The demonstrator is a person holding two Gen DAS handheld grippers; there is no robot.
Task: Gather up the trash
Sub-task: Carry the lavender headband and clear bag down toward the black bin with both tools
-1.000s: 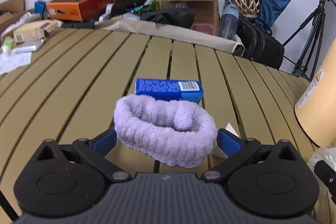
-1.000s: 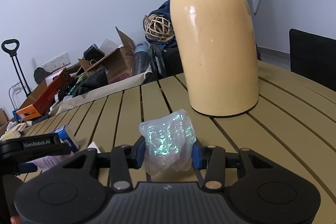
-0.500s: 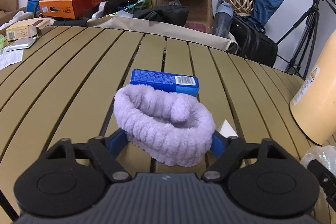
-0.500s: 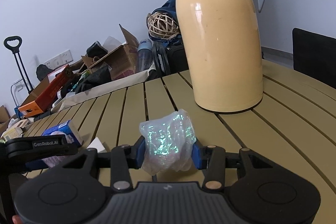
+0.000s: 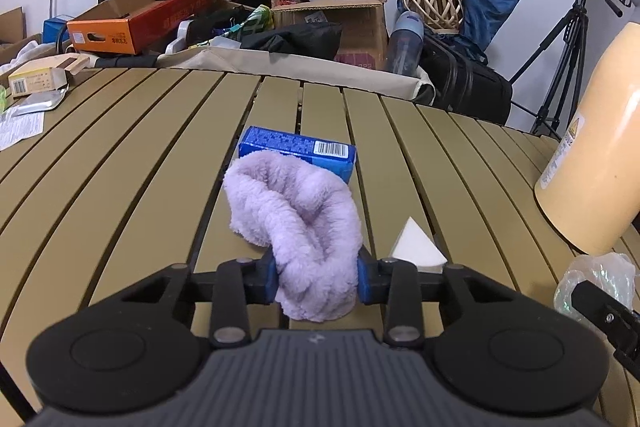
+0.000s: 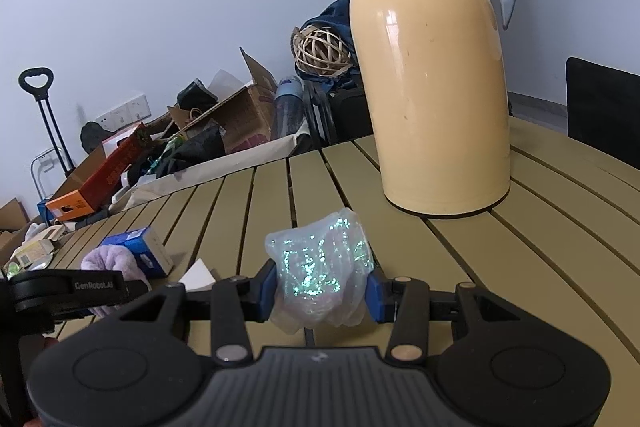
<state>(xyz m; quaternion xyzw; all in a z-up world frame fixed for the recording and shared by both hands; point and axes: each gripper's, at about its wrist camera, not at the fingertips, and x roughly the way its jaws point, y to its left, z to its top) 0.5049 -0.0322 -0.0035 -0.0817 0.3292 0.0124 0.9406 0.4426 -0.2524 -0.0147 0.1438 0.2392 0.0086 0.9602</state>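
Left hand-held gripper (image 5: 317,277) is clamped tight on a fluffy lilac headband (image 5: 298,223), blue pads squeezing its near end so the fabric bunches up between them. The rest of the band flops forward toward 12 o'clock onto the slatted worktop (image 5: 120,163), and its far edge sits right against a blue carton with a barcode (image 5: 298,149), which lies flat just behind it.

At about 2 o'clock from that gripper there's a small white triangle of paper (image 5: 416,245) on the slats, close to the right pad but apart from the headband.

Right hand-held gripper (image 6: 322,287) has a crumpled clear plastic wrapper (image 6: 322,271) with a greenish iridescent shimmer pinched between its pads, jaws partway closed around it. The wad looks held just above the slats, though I can't tell for sure whether its bottom touches them. You can also catch it at the far right edge of the left camera's view.

Beyond the wrapper, around 1 o'clock in the right view, a tall beige thermos jug (image 6: 436,75) with a grey lid and handle stands upright on the worktop, well apart from it.

Off at 10 o'clock on the left side of the worktop: a small cardboard box (image 5: 38,79) and some paper bits.
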